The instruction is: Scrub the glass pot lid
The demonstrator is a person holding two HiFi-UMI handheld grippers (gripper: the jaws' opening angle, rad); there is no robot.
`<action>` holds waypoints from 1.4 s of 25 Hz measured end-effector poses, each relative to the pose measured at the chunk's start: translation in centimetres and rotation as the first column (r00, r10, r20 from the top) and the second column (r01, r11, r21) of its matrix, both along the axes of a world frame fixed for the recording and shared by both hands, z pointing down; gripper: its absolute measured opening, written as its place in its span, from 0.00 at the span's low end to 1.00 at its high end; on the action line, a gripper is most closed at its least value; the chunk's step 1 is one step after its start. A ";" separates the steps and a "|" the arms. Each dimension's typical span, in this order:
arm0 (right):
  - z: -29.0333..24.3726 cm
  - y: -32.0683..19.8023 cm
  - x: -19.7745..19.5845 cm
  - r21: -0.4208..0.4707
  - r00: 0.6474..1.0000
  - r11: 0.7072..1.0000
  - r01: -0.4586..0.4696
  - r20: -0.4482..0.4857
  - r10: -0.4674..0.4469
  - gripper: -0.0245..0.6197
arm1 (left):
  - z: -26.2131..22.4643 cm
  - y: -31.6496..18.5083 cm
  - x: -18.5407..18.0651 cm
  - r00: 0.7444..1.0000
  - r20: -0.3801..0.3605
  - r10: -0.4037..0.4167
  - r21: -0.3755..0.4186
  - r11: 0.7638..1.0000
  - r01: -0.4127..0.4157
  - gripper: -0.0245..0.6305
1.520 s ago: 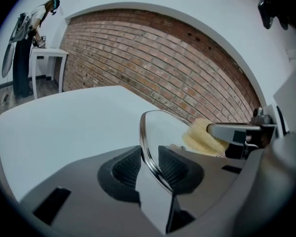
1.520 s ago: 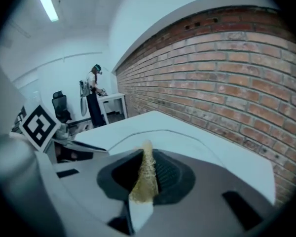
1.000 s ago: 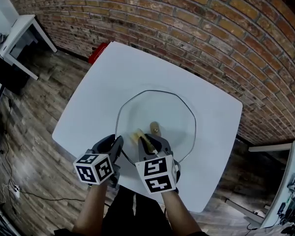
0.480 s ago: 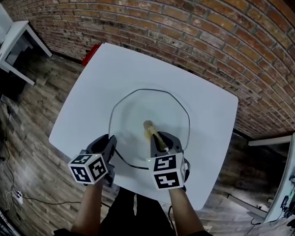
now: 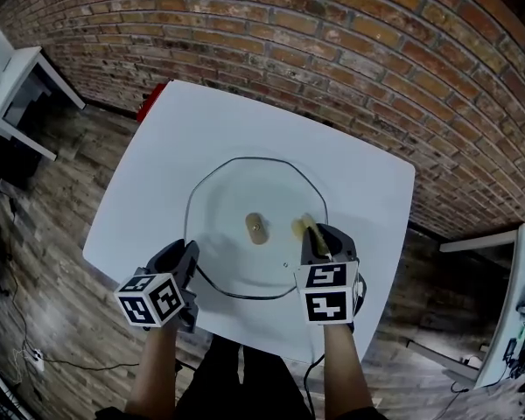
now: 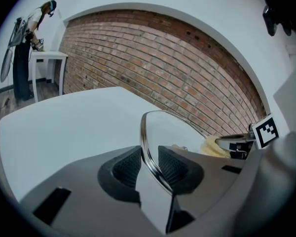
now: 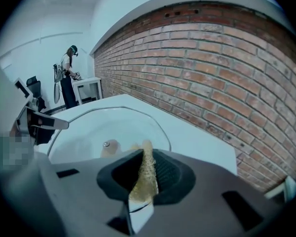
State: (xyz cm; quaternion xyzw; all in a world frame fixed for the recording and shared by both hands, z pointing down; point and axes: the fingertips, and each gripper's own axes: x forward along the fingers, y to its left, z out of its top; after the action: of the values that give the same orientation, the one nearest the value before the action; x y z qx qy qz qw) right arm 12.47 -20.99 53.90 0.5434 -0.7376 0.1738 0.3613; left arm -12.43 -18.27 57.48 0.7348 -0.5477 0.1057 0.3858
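Observation:
The glass pot lid (image 5: 245,191) lies flat on the white table (image 5: 184,138), its wooden knob (image 5: 256,227) in the middle. My left gripper (image 5: 185,261) is shut on the lid's metal rim (image 6: 147,147) at the near left edge; the rim runs between its pads. My right gripper (image 5: 318,237) is shut on a yellow scrubbing sponge (image 5: 301,227), which rests on the glass right of the knob. In the right gripper view the sponge (image 7: 144,177) stands pinched between the pads, above the lid (image 7: 84,127) and knob (image 7: 109,145).
A brick wall (image 5: 376,68) runs behind the table. A red object (image 5: 151,101) sits at the table's far left corner. A white desk (image 5: 22,81) stands on the wooden floor to the left. A person (image 7: 66,80) stands far off.
My right gripper has swept the sponge across the lid, from left of the knob to right of it. The left gripper has kept its hold on the rim.

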 end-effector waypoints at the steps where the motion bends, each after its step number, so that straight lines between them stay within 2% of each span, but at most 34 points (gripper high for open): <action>1: -0.3 0.0 0.0 0.007 1.000 1.000 0.000 0.002 0.000 0.13 | 0.0 0.0 0.1 1.000 -0.001 0.000 0.000 1.000 0.000 0.21; 5: -2.3 0.4 -2.6 0.036 0.997 0.998 0.054 0.050 -0.055 0.13 | 0.0 0.2 0.2 1.000 -0.011 -0.003 -0.001 1.000 0.003 0.21; 10: -4.6 1.3 -8.0 0.077 0.980 0.986 0.145 0.126 -0.154 0.13 | 0.1 0.5 0.2 0.999 -0.032 -0.006 0.001 1.000 0.006 0.21; 15: -3.4 4.7 -14.8 0.024 0.938 0.960 0.280 0.206 -0.279 0.13 | 0.0 0.6 0.1 0.999 -0.041 -0.004 0.001 1.000 0.004 0.21; 18: -2.4 6.0 -17.1 0.002 0.922 0.946 0.325 0.222 -0.318 0.13 | -0.1 0.5 0.0 0.999 -0.043 -0.001 0.002 1.000 0.001 0.21; 22: -0.5 6.2 -16.7 -0.049 0.927 0.943 0.329 0.209 -0.313 0.13 | 0.0 0.4 -0.1 0.999 -0.042 0.007 0.003 1.000 -0.007 0.21; 29: 0.7 5.9 -13.2 -0.088 0.954 0.957 0.276 0.148 -0.261 0.13 | 0.0 0.2 -0.2 0.999 -0.041 0.006 0.004 1.000 -0.005 0.21; 35: 1.2 5.0 -8.1 -0.110 0.980 0.975 0.192 0.067 -0.186 0.13 | 0.0 0.0 -0.2 1.000 -0.028 0.001 0.001 1.000 -0.001 0.21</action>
State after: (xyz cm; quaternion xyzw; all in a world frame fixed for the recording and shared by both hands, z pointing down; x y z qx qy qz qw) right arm 4.35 -16.02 55.05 0.4437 -0.7844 0.1964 0.3865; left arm -12.68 -18.23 57.46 0.7367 -0.5419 0.0953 0.3931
